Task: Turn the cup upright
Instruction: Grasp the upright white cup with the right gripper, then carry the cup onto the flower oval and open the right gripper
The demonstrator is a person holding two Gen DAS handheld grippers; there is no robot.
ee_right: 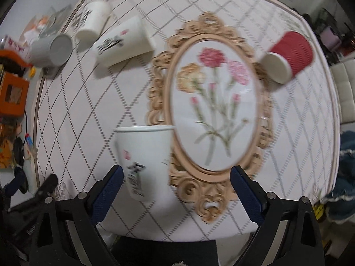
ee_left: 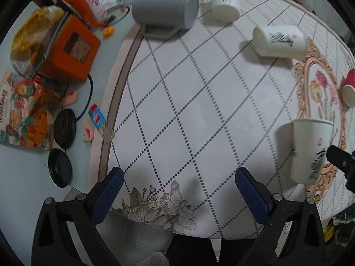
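The near white cup (ee_right: 145, 161) stood upright on the round table (ee_right: 288, 133), its long axis vertical, its rolled rim uppermost and its narrower base on the cloth, just left of the oval floral medallion (ee_right: 213, 102) and close to the near table edge. In the left wrist view the same cup (ee_left: 310, 150) appeared at the right, mouth up, with the tip of the right gripper (ee_left: 339, 159) just beside it. The right gripper (ee_right: 176, 179) had its jaws spread wide and held nothing; the left finger (ee_right: 106, 190) lay close to the lower left wall of the cup, and contact could not be determined. The left gripper (ee_left: 178, 180) was likewise spread wide and empty, above bare patterned cloth at the near edge. Two further white cups lay on their sides at the far left of the table: one (ee_right: 123, 42) with its long axis roughly horizontal, and one (ee_right: 93, 18) beyond it. A grey mug (ee_right: 52, 49) lay on its side at the left table edge, one end facing the camera. A red cup (ee_right: 288, 55) lay on its side at the far right, well apart from the rest. Open cloth extended across the table centre (ee_left: 188, 93) between the grippers and the fallen cups. Off the left edge stood an orange box (ee_left: 71, 48) among clutter.
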